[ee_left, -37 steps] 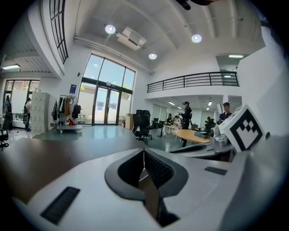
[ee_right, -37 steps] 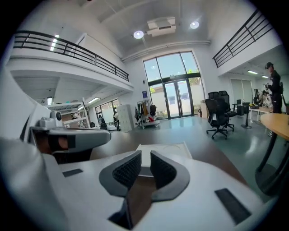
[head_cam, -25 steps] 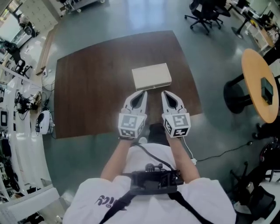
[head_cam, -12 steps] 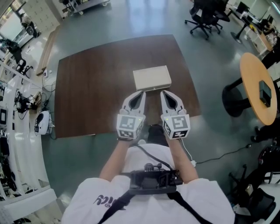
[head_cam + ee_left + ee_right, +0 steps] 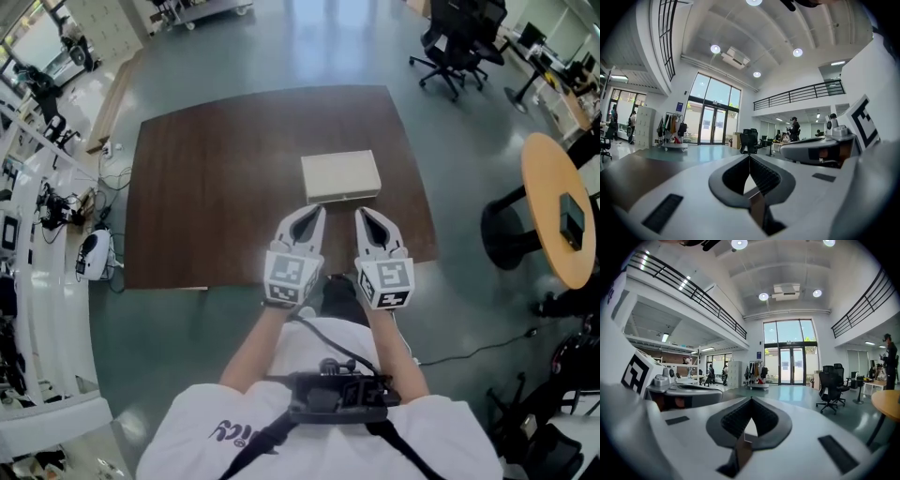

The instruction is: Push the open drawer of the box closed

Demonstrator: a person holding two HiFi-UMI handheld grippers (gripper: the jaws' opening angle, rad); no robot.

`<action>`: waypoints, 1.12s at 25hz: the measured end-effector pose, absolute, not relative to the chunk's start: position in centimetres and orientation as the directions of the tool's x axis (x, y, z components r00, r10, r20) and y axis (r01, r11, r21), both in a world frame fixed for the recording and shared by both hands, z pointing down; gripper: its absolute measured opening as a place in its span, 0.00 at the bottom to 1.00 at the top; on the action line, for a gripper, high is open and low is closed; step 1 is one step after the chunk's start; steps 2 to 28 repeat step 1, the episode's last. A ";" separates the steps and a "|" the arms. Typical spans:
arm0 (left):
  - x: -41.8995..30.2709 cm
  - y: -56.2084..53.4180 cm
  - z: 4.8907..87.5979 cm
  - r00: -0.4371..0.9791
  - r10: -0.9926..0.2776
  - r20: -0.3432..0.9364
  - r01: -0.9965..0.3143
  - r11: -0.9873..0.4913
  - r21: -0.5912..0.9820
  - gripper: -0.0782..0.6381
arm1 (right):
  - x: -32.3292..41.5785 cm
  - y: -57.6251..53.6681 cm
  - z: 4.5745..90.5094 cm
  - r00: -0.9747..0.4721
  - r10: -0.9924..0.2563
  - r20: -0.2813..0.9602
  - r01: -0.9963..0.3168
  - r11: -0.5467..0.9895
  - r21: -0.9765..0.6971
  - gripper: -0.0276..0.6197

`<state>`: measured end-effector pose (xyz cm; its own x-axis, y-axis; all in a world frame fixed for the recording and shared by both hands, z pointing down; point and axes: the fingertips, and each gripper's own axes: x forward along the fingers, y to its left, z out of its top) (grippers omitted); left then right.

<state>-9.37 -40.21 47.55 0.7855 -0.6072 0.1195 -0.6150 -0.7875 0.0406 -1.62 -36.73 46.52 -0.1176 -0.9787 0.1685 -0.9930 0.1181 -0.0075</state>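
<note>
A flat beige box [image 5: 340,175] lies on the dark brown table [image 5: 206,197], right of the middle. Its near side faces me; I cannot tell how far the drawer stands out. Both grippers hover over the table's near edge, side by side, tips pointing at the box and a short way from it. The left gripper [image 5: 318,210] is shut with nothing in it, and so is the right gripper [image 5: 360,212]. In the left gripper view the jaws [image 5: 749,157] meet at a point and look out over the hall. The right gripper view shows the same closed tips [image 5: 750,400].
A round orange table [image 5: 555,202] with a dark object on it stands at the right. Office chairs [image 5: 452,45] are beyond the table's far right corner. White benches with gear [image 5: 42,234] line the left. A cable [image 5: 469,330] runs over the floor.
The head view has shifted, so box and grippers sit lower and further right in the frame. Their spacing looks about the same. Both grippers stay shut.
</note>
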 end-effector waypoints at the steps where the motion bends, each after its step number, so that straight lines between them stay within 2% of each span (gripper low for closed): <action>1: -8.9 -39.5 48.0 0.788 -0.602 0.126 -0.611 -0.790 0.053 0.12 | -1.2 -36.0 47.0 -0.115 -0.975 0.188 -0.993 0.117 -0.003 0.05; 28: -8.9 -39.5 48.0 0.788 -0.602 0.126 -0.611 -0.790 0.053 0.12 | -1.2 -36.0 47.0 -0.115 -0.975 0.188 -0.993 0.117 -0.003 0.05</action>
